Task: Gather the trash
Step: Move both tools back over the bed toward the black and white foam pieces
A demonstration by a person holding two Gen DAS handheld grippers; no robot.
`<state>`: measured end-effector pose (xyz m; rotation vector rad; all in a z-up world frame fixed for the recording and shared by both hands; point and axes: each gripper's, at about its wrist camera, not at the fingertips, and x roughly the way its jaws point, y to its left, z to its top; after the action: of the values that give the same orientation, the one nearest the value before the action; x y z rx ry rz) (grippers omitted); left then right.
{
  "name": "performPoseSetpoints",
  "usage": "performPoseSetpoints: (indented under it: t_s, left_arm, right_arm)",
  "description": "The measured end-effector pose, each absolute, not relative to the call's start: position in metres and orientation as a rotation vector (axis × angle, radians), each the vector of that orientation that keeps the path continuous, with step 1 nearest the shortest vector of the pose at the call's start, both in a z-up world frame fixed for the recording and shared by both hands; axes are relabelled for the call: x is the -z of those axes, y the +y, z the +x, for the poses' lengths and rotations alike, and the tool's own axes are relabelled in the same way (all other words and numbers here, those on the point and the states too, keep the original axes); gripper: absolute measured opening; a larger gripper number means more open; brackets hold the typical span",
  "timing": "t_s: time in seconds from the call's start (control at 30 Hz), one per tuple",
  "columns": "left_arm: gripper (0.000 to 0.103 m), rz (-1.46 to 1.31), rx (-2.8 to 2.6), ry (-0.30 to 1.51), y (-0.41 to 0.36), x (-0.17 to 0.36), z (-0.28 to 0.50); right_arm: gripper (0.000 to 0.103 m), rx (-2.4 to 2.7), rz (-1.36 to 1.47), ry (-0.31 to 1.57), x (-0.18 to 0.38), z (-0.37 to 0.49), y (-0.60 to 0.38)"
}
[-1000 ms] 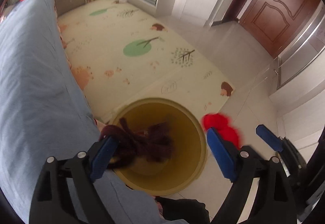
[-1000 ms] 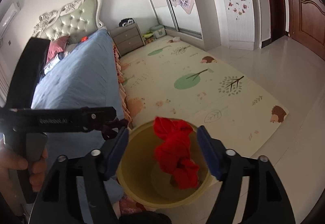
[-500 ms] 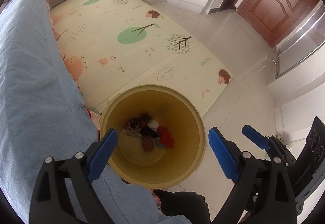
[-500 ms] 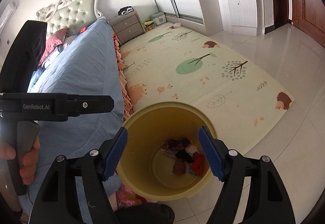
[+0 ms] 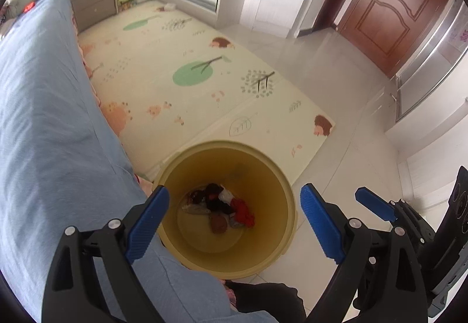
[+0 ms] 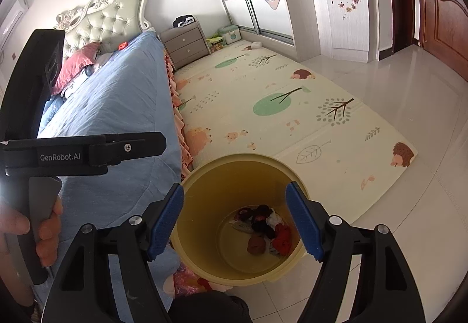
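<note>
A yellow bin (image 5: 272, 176) stands on the floor beside the bed; it also shows in the right wrist view (image 6: 204, 179). A heap of dark, white and red trash (image 5: 222, 206) lies at its bottom, also seen in the right wrist view (image 6: 266, 229). My left gripper (image 5: 234, 220) is open and empty above the bin. My right gripper (image 6: 235, 219) is open and empty above the bin too. The right gripper's blue fingers (image 5: 374, 203) show at the right of the left wrist view. The left gripper's body (image 6: 87, 150) shows at the left of the right wrist view.
A bed with a blue cover (image 5: 44, 118) runs along the left, close against the bin. A patterned play mat (image 5: 190, 74) covers the floor beyond. A grey nightstand (image 6: 185, 43), a white cabinet (image 6: 339, 10) and a brown door (image 5: 389, 13) stand farther off.
One second ago the left gripper held dark cloth and the right held red cloth over the bin. Both pieces dropped in. Both grippers are now open and have drawn slightly back.
</note>
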<state>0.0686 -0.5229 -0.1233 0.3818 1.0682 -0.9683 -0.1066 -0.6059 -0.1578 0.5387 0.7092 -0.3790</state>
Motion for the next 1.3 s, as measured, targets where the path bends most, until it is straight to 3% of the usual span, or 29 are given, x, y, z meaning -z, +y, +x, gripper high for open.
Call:
performPoseSetpoints:
  t_s: [0.33,0.63,0.8,0.93,1.3]
  left_arm:
    - [0.091,0.294,0.944,0.936,-0.466,0.080,0.062]
    - [0.098,0.196,0.792,0.722,-0.360,0.028,0.065]
    - [0.099,0.145,0.658,0.616,-0.286,0.004,0.069]
    - [0.099,0.102,0.556,0.555,-0.230,-0.012,0.077]
    - [0.099,0.027,0.276,0.545,-0.065,-0.017,0.103]
  right_arm:
    - [0.071,0.369,0.466,0.664,0.122,-0.106,-0.578]
    - [0.072,0.255,0.358,0.601,0.077,-0.082,-0.520]
    - [0.089,0.181,0.306,0.512,0.052,-0.068,-0.479]
    - [0.096,0.097,0.280,0.431,0.035,-0.051,-0.439]
    - [0.095,-0.191,0.274,0.349,0.014,0.021,-0.301]
